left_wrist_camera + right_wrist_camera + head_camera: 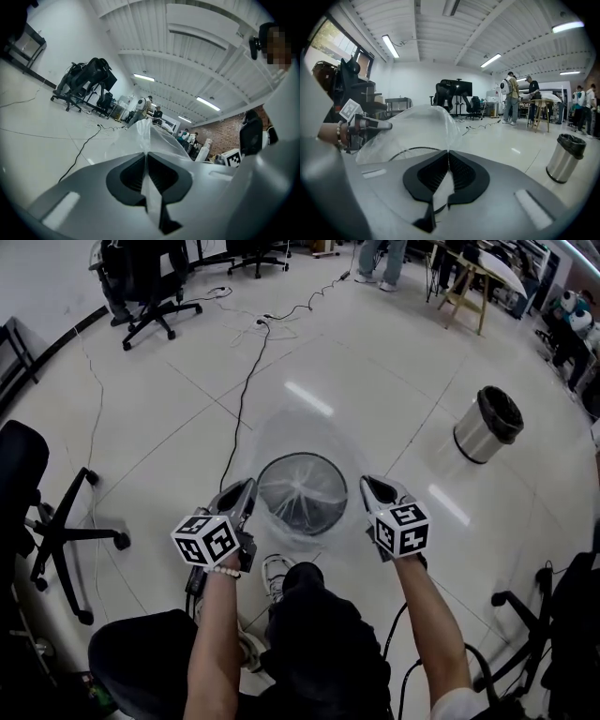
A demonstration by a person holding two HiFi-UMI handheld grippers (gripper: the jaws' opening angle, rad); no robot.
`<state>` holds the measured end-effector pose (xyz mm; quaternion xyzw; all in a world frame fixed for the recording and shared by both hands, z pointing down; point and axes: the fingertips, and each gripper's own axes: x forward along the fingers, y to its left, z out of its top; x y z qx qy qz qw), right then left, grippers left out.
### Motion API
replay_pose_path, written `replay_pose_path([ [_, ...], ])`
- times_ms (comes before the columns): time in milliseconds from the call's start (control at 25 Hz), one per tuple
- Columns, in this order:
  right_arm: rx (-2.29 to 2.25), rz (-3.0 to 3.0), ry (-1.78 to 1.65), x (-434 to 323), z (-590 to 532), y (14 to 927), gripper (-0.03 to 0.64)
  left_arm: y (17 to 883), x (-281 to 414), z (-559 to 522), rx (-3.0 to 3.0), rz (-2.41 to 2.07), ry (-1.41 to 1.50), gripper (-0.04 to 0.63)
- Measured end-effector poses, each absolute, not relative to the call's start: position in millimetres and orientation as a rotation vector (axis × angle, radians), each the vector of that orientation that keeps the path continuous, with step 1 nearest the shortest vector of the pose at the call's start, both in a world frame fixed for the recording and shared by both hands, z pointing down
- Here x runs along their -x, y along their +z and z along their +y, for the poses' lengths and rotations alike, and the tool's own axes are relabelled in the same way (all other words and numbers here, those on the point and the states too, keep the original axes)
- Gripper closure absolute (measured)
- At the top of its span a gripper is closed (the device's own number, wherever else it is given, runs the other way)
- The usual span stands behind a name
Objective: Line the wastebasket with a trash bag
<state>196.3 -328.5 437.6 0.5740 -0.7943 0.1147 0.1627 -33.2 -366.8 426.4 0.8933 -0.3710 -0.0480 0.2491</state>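
Observation:
A round wire-mesh wastebasket point(302, 493) stands on the floor between my two grippers. A clear trash bag point(298, 448) is spread over and behind its mouth, billowing. My left gripper point(249, 486) is at the basket's left rim, shut on the bag's edge point(149, 140). At the right rim my right gripper point(367, 484) is shut on the bag's opposite edge point(436, 119). In the right gripper view the left gripper point(386, 125) shows across the bag, with the basket's rim point(410, 150) below the film.
A second bin point(487, 424) with a black liner stands to the right. Office chairs point(56, 521) sit at the left and far back. A black cable point(246, 390) runs across the floor toward the basket. People stand by a wooden table point(469, 282) far off.

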Motion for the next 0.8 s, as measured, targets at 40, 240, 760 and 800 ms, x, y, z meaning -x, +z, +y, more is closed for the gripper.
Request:
replay_pose_path([
  [40, -1.635, -2.251, 0.346, -200, -332, 442, 0.614, 430, 33, -370, -2.429, -1.012, -0.118, 0.583],
  [240, -1.582, -2.107, 0.515, -213, -345, 488, 0.614, 462, 35, -381, -2.386, -1.001, 0.022, 0.583],
  [760, -1.488, -2.057, 0.673, -225, -361, 547, 0.418, 525, 44, -380, -2.327, -0.979, 0.149, 0.583],
  [800, -1.486, -2.083, 0.680, -230, -365, 532, 0.378, 523, 42, -381, -2.340, -0.978, 0.154, 0.583],
])
